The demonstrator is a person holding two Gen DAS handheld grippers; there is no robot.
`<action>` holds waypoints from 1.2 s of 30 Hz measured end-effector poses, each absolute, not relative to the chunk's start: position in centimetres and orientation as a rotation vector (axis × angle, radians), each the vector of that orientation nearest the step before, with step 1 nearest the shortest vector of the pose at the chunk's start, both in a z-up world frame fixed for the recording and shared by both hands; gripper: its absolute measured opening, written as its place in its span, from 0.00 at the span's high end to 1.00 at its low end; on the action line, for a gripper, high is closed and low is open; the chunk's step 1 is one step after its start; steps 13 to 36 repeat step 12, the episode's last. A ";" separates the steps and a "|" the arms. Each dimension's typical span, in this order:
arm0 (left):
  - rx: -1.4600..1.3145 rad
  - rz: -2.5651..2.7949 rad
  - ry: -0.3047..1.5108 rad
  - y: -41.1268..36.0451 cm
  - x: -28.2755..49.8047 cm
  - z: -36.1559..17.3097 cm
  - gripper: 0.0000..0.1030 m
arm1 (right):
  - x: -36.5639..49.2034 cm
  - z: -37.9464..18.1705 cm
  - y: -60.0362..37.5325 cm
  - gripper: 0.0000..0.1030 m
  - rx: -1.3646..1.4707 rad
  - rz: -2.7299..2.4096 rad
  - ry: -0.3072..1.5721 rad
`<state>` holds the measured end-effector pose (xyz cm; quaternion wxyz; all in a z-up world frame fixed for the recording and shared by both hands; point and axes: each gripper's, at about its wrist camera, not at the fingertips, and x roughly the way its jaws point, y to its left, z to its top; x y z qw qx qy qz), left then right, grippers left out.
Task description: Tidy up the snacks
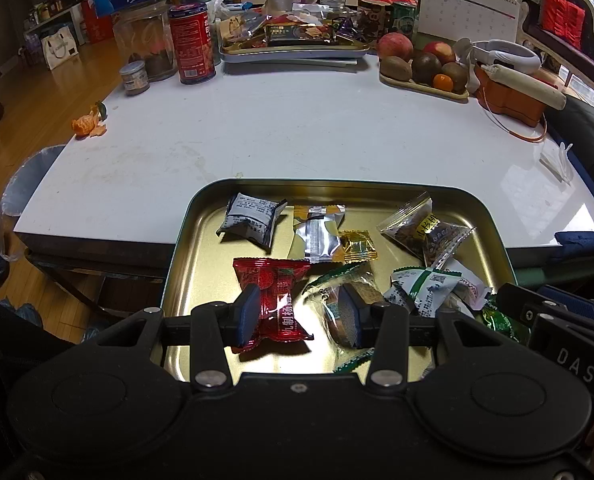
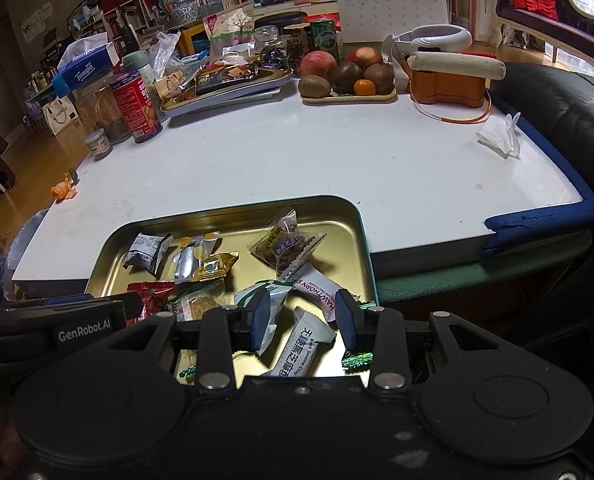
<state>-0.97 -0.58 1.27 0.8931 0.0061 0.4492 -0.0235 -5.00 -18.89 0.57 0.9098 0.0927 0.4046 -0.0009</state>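
Note:
A gold tin tray [image 1: 329,183] [image 2: 237,206] sits at the near edge of the white table and holds several wrapped snacks. My left gripper [image 1: 297,314] hovers over its near left part, open. A red packet [image 1: 275,300] lies below beside the left pad, and a clear biscuit packet [image 1: 329,296] lies by the right pad. My right gripper [image 2: 304,322] hangs open over the tray's near right part. Beneath its gap lies a white sesame-crisp packet [image 2: 301,350], with a green-and-white packet [image 2: 275,296] and a hawthorn packet [image 2: 321,292] just beyond.
At the far side stand a second tray of snacks [image 1: 293,50], a fruit tray [image 1: 421,68], a red can [image 1: 191,44] and a desk calendar [image 1: 469,8]. Orange peel [image 1: 87,126] lies at the left edge, a crumpled tissue [image 2: 501,136] at the right.

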 end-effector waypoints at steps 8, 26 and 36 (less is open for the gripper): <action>0.016 -0.051 0.932 -0.7 -1.0 1.3 0.49 | -5.0 0.5 -18.9 0.63 0.192 0.000 0.835; 0.017 -0.050 0.927 -0.7 -1.0 1.4 0.49 | -5.0 0.5 -18.8 0.63 0.191 0.001 0.835; 0.017 -0.050 0.927 -0.7 -1.0 1.4 0.49 | -5.0 0.5 -18.8 0.63 0.191 0.001 0.835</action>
